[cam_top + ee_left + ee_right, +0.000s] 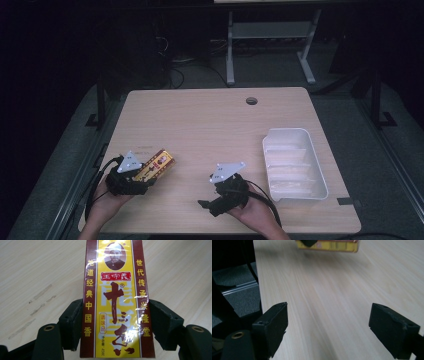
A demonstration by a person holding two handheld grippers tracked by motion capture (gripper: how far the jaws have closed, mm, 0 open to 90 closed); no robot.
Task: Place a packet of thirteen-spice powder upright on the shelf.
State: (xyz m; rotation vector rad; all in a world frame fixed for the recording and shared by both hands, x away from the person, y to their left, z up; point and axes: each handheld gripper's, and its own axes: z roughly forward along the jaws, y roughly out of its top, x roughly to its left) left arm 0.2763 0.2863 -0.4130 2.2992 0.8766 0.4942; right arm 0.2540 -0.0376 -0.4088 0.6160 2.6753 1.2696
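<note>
A yellow and maroon spice box (157, 164) with Chinese lettering lies flat near the table's front left. My left gripper (144, 176) is shut on its near end. In the left gripper view the box (115, 285) runs up the middle, and both jaws of that gripper (115, 321) press on its long sides. My right gripper (206, 205) sits near the front edge, pointing left, and is open. In the right gripper view its jaws (328, 325) stand wide apart over bare wood, with the box (329, 245) far off at the top.
A white plastic tray (289, 131) stands at the right of the wooden table (210, 120). A round cable hole (251, 101) is near the far edge. Beyond the table are a dark floor and a metal frame (231, 50).
</note>
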